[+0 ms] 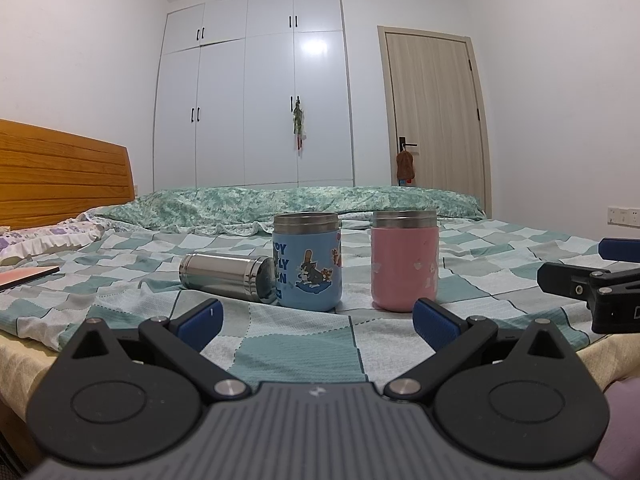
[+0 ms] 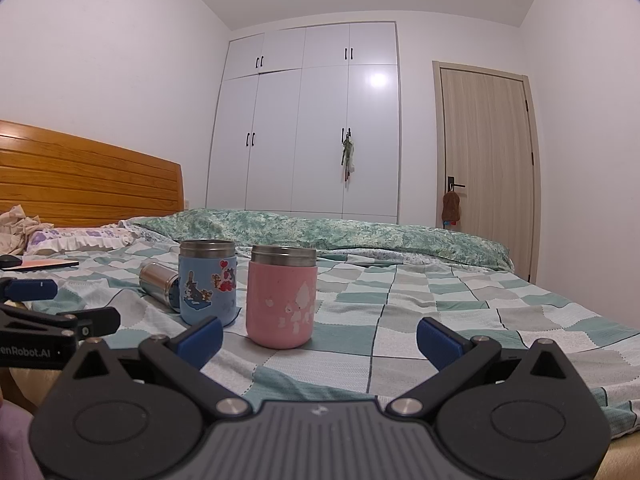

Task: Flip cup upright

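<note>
A bare steel cup [image 1: 226, 278] lies on its side on the checked bedspread, left of a blue cartoon cup [image 1: 307, 266] that stands upright. A pink cup [image 1: 404, 260] stands upright to the right. My left gripper [image 1: 316, 322] is open and empty, a little short of the blue and pink cups. In the right wrist view the steel cup [image 2: 158, 285] lies partly hidden behind the blue cup [image 2: 207, 282], with the pink cup [image 2: 281, 296] nearest. My right gripper [image 2: 320, 338] is open and empty, just in front of the pink cup.
A wooden headboard [image 1: 64, 176] and pillows are at the left. A flat red-edged book [image 2: 50, 264] lies on the bed at the left. A rolled green quilt [image 1: 280, 204] runs along the far side. The other gripper [image 1: 592, 288] shows at the right edge.
</note>
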Motion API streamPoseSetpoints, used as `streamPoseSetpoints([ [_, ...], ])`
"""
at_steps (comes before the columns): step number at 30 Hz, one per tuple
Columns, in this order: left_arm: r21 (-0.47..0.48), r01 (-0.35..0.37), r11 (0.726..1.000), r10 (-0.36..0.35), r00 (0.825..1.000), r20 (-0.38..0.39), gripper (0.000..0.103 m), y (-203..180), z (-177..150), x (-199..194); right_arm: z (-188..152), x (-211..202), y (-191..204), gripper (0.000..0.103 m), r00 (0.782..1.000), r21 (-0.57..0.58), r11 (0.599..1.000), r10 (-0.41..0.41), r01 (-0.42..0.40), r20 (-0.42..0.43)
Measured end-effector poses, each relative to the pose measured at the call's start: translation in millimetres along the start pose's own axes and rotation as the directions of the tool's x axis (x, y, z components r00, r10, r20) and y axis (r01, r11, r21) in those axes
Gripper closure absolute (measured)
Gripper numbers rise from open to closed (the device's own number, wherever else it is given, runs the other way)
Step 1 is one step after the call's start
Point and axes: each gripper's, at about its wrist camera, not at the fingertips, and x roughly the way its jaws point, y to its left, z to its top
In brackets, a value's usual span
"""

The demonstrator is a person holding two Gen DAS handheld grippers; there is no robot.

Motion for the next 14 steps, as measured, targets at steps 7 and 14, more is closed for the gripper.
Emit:
streamPoseSetpoints([
  [7, 0.004, 0.003, 1.000, -0.004, 1.000, 0.004, 0.000, -1.6, 0.5, 0.2, -0.1, 0.0, 0.1, 0.000, 1.000, 0.000, 1.000, 0.000, 0.000, 0.000],
  [14, 0.005, 0.007, 1.000, -0.007, 1.000, 0.008, 0.000, -1.4, 0.0, 0.0, -0.2, 0.0, 0.4, 0.000, 1.000, 0.000, 1.000, 0.000, 0.000, 0.000],
])
